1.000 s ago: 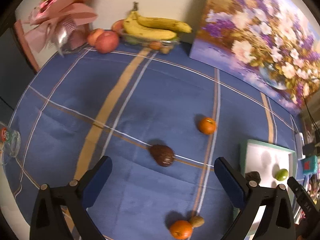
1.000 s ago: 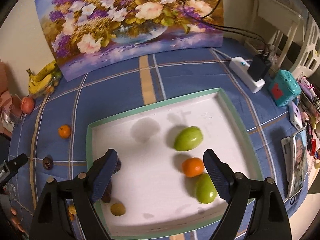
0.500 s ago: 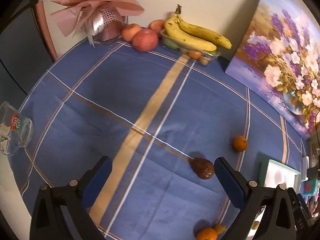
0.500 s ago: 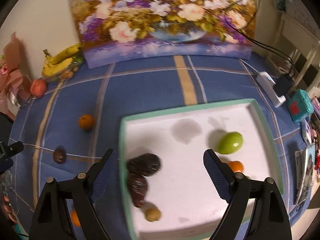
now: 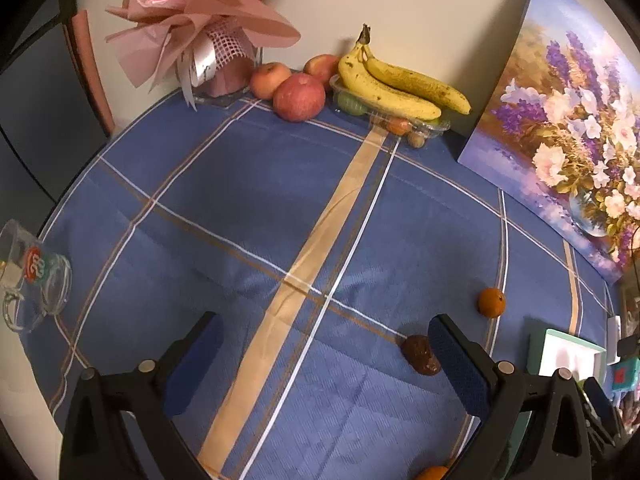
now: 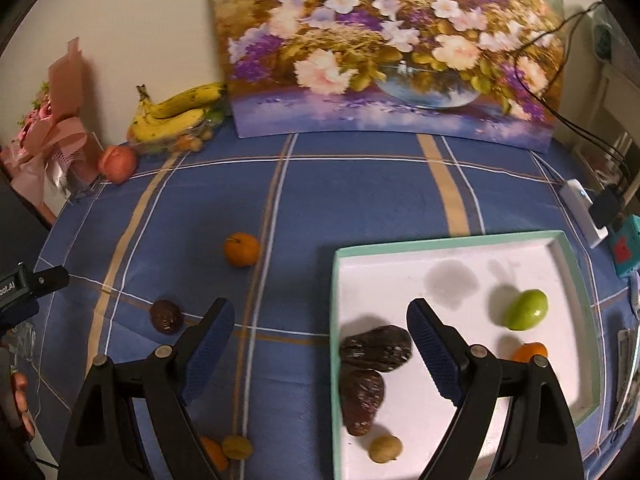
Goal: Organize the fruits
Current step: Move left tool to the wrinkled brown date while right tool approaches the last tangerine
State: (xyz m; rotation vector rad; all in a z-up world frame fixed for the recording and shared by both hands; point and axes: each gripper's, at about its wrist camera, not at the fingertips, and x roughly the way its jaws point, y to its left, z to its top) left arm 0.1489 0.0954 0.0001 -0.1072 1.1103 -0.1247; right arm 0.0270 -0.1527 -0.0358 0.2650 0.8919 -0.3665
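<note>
A white tray with a teal rim (image 6: 448, 240) holds two dark brown fruits (image 6: 376, 346), a green fruit (image 6: 526, 309), an orange (image 6: 530, 351) and a small tan fruit (image 6: 385, 448). Loose on the blue cloth lie an orange (image 6: 241, 249) (image 5: 491, 302), a dark brown fruit (image 6: 166, 317) (image 5: 420, 354), another orange (image 6: 214, 453) and a small tan fruit (image 6: 237, 447). My right gripper (image 6: 320, 332) is open and empty above the tray's left rim. My left gripper (image 5: 326, 346) is open and empty; its right finger stands just beside the dark fruit.
Bananas on a clear fruit box (image 5: 394, 86), apples (image 5: 299, 96) and a pink bouquet (image 5: 200, 20) stand at the back wall. A flower painting (image 6: 384, 48) leans there. A glass mug (image 5: 34, 276) sits at the left edge. A power strip (image 6: 584, 212) lies right of the tray.
Both grippers have swung left. The tray has shifted right in the right view, and the dark fruit and orange have shifted right in the left view. Both grippers stay open.
</note>
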